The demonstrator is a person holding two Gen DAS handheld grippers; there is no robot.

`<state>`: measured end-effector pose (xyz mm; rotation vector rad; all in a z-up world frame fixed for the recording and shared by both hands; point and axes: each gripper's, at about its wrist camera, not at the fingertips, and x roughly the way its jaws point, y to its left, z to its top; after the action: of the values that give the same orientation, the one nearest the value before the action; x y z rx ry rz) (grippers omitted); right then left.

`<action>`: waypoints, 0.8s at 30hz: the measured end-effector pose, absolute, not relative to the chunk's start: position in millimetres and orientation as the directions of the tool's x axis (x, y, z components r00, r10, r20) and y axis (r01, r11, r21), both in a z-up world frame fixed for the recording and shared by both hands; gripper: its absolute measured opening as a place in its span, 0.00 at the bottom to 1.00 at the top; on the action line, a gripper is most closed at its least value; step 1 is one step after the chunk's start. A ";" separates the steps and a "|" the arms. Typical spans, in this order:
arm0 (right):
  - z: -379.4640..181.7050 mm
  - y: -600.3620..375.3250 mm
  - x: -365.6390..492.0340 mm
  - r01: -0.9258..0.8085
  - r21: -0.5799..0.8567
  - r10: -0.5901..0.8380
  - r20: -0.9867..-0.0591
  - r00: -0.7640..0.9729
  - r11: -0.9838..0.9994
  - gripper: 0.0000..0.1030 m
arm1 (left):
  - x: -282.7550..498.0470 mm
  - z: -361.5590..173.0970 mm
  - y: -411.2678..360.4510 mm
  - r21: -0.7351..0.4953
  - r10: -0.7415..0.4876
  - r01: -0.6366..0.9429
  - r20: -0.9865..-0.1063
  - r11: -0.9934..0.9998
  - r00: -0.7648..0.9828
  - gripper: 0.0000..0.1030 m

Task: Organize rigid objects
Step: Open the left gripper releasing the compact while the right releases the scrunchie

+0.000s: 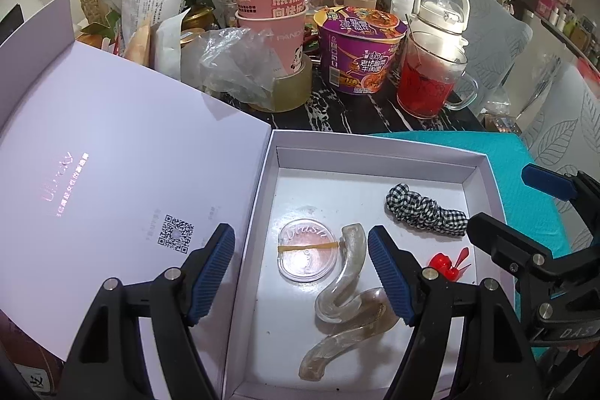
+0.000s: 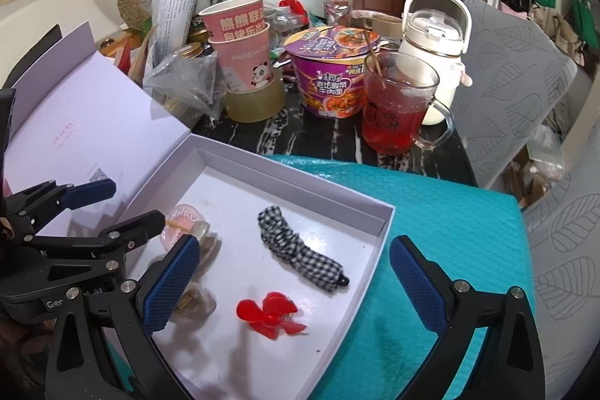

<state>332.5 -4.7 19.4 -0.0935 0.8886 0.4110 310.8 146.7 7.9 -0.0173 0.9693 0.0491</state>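
Left tool (image 1: 302,272) open, nothing between its pads, hovering over the clear hair claw (image 1: 341,302) lying in the white box (image 1: 375,147) – long axis running diagonally near-left to far-right across the gap – right tool (image 2: 294,285) also open, empty, nearer the red propeller (image 2: 270,319).

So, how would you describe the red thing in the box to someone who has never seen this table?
Find the open white box on the teal mat. Inside, at the near edge, just below the black-and-white checked hair tie, lies the red piece. It is small red plastic with petal-shaped blades, the only bright red item there; its neighbours are clear or checked.
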 end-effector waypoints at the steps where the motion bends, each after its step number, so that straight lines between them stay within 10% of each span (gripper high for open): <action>1: 20.3 -5.2 332.0 -0.387 0.090 0.311 -0.769 0.559 0.918 1.00 | 309.8 8.9 146.6 0.009 0.035 -0.049 -0.823 0.999 0.567 0.71; 24: 118.3 -40.1 247.8 -0.379 0.017 0.301 -0.640 0.707 0.925 1.00 | 233.8 97.2 110.5 0.017 0.024 -0.017 -0.714 1.000 0.700 0.71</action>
<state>247.8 -40.1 118.3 -0.1188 0.6885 0.3789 233.8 110.5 97.2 0.0093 0.7950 0.0232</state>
